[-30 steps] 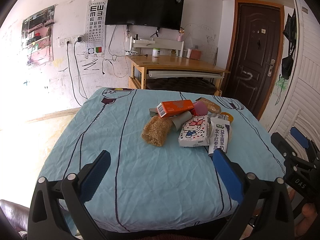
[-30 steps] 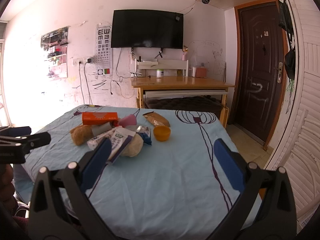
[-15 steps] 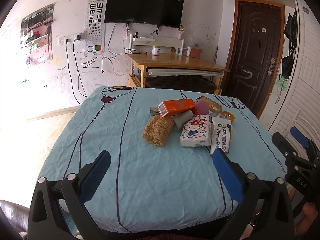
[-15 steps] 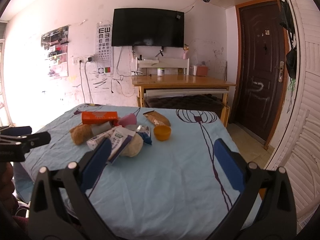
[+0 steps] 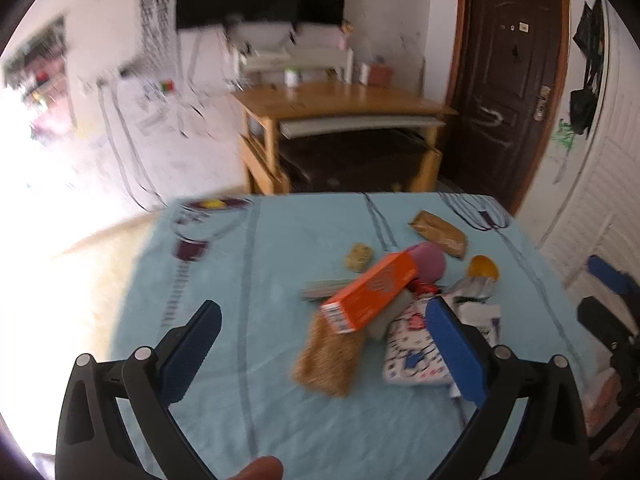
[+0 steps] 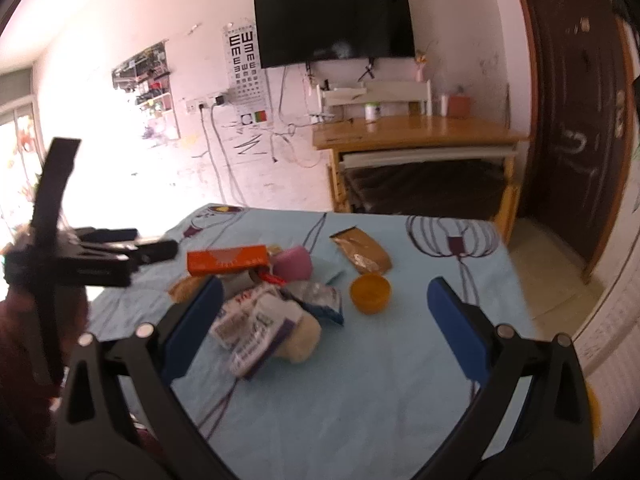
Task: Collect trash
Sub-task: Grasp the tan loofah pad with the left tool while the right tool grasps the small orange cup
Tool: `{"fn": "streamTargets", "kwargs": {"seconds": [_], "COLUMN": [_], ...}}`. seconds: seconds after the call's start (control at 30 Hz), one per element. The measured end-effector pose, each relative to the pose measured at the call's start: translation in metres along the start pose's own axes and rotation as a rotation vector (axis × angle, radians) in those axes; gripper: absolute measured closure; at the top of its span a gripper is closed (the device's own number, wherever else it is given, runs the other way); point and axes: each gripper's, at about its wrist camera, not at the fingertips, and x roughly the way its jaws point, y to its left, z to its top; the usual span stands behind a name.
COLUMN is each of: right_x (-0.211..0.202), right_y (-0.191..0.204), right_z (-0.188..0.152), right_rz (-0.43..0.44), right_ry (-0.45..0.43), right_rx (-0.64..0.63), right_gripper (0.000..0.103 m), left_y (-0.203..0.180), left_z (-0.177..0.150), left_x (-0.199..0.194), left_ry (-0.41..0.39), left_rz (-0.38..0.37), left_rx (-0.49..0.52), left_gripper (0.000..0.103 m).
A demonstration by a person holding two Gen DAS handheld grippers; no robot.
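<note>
Left gripper [image 5: 320, 344] fingers apart above the near table [image 5: 280, 420], right gripper [image 6: 324, 320] fingers apart, both empty, trash pile [image 6: 272, 304] mid-table, orange box [image 5: 372, 290] on top, orange cup [image 6: 370, 293] at right

Left wrist view: looking forward and down along open left gripper [image 5: 320, 344], low over near edge of blue-clothed table [image 5: 248, 412], trash pile [image 5: 384, 304] close ahead, toward right finger. Blurred. Facing wooden desk [image 5: 340, 108] and dark door [image 5: 508, 80] behind. Right gripper poking in at right edge.

Right wrist view: looking forward along open right gripper [image 6: 324, 320], from table's near right side, angled left across pile [image 6: 280, 304], close ahead near left finger. Left gripper [image 6: 100, 256] seen at left edge.

Shared by both: orange box [image 5: 372, 292] [image 6: 228, 260], yellow cup [image 5: 484, 268] [image 6: 370, 292], table, desk, TV [image 6: 334, 24], door.
</note>
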Motion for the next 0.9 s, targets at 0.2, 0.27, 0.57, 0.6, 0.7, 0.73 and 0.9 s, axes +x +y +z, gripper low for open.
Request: {"fn": "streamTargets", "kwargs": {"seconds": [0.2, 0.27, 0.57, 0.6, 0.7, 0.73, 0.9], "right_x": [0.03, 0.035, 0.054, 0.056, 0.061, 0.064, 0.077], "right_y": [-0.028, -0.029, -0.046, -0.047, -0.046, -0.045, -0.043], "right_z": [0.013, 0.013, 0.014, 0.014, 0.011, 0.01, 0.006], "right_rz": [0.127, 0.112, 0.036, 0.025, -0.014, -0.026, -0.035], "right_ry": [0.115, 0.123, 0.156, 0.157, 0.174, 0.187, 0.226], "right_rx": [0.174, 0.174, 0.169, 0.158, 0.109, 0.085, 0.023], "right_gripper": [0.005, 0.005, 0.005, 0.005, 0.005, 0.005, 0.005], "left_y": [0.001, 0.004, 0.011, 0.012, 0.008, 0.006, -0.006], "left_z": [0.005, 0.001, -0.019, -0.02, -0.025, -0.027, -0.033], "left_x": [0.025, 0.027, 0.047, 0.05, 0.059, 0.061, 0.07], "left_ry": [0.086, 0.103, 0.153, 0.16, 0.175, 0.174, 0.156], "left_rz": [-0.093, -0.109, -0.089, -0.092, -0.12, -0.129, -0.139], "left_rx": [-0.016, -0.013, 0.083, 0.089, 0.123, 0.141, 0.227], "left_gripper": [0.006, 0.006, 0.013, 0.019, 0.031, 0.032, 0.045]}}
